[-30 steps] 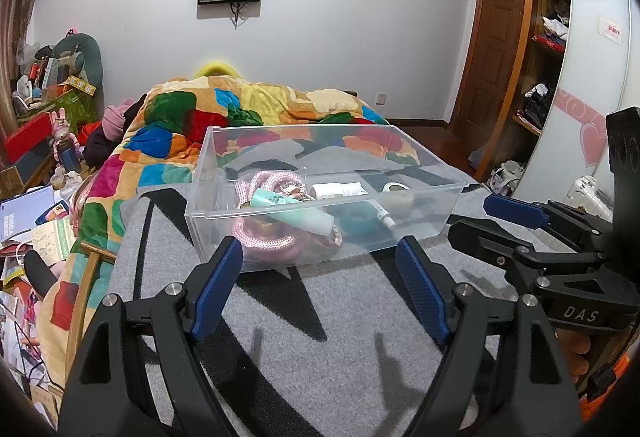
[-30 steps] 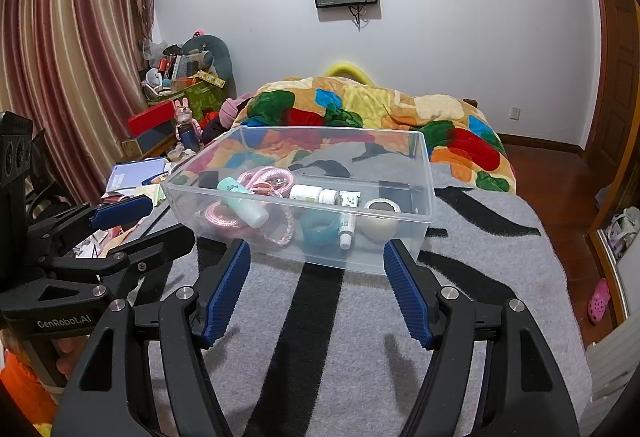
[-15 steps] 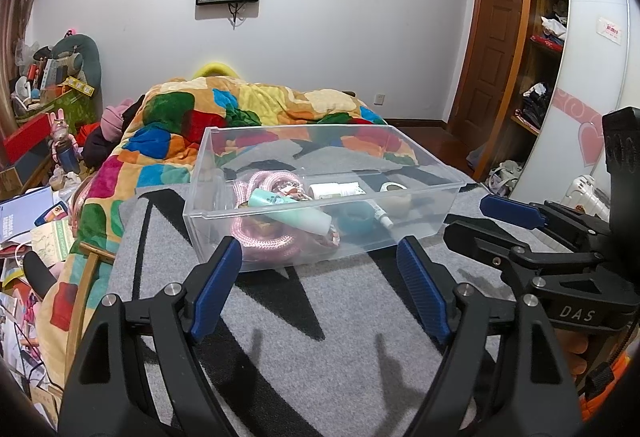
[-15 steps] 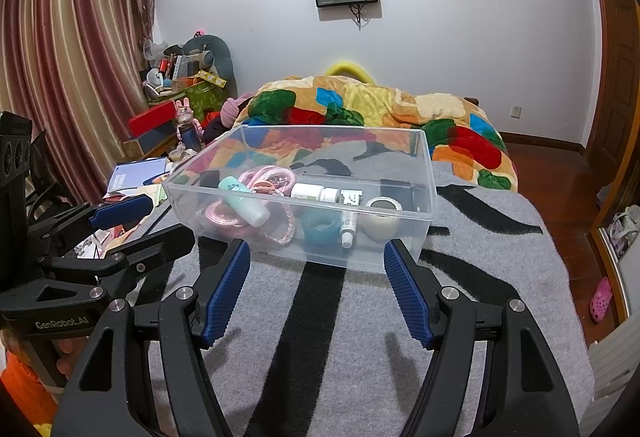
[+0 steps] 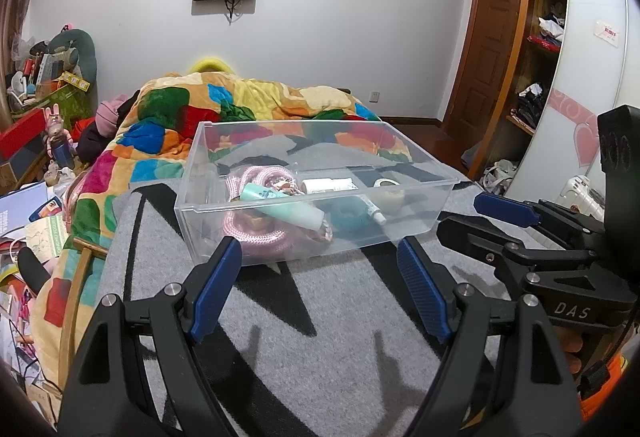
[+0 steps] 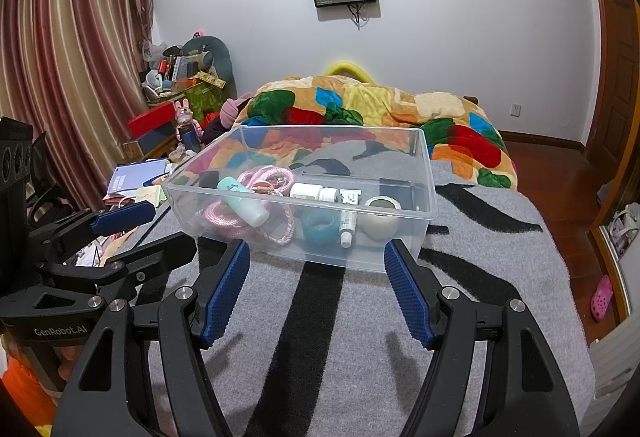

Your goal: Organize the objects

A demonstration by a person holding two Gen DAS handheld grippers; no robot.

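A clear plastic bin (image 5: pixel 408 223) (image 6: pixel 426 173) stands on a grey and black striped blanket (image 5: pixel 320 317) (image 6: pixel 320 337). Inside lie a pink rope (image 5: pixel 256 233) (image 6: pixel 224 217), a mint tube (image 5: pixel 288 207) (image 6: pixel 244 201), a teal tape roll (image 5: pixel 350 217) (image 6: pixel 320 227), a white tape roll (image 6: pixel 380 215), a small white tube (image 6: pixel 347 225) and a white jar (image 6: pixel 306 191). My left gripper (image 5: pixel 320 285) is open and empty, just short of the bin's near wall. My right gripper (image 6: pixel 318 285) is open and empty, also just short of the bin. Each gripper shows at the side of the other's view.
A colourful quilt (image 5: pixel 248 105) (image 6: pixel 380 109) lies heaped on the bed behind the bin. Cluttered boxes, books and papers (image 6: pixel 160 141) fill the floor on the left. A wardrobe and shelves (image 5: pixel 540 57) stand on the right, by wooden floor (image 6: pixel 560 197).
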